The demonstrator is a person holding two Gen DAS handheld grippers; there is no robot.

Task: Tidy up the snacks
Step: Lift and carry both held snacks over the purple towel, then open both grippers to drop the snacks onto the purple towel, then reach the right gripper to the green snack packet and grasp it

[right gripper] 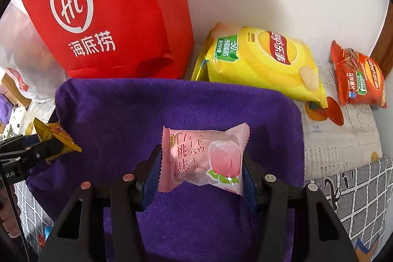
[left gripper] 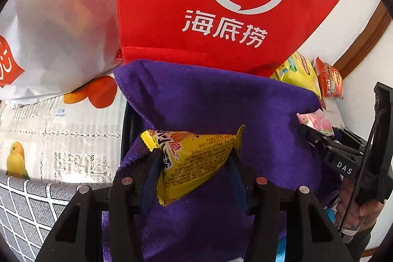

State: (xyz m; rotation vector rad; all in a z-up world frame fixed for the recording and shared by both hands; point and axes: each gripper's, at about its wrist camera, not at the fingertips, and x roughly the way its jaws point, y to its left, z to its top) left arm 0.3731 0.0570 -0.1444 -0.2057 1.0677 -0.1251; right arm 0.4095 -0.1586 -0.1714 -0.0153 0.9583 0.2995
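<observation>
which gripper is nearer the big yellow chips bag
Right. The right gripper, holding the pink snack, sits just below-left of the yellow chips bag; the left gripper is farther left.

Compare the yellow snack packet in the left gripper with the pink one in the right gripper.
The yellow snack packet is opaque yellow with dense dark print and hangs tilted; the pink snack packet is pale pink with a peach picture and sits nearly square. Each is pinched between a gripper's pads, left gripper and right gripper, above the purple towel.

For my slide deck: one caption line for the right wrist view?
Right hand-held gripper holds a pink snack packet over a purple towel, near a red bag.
</observation>
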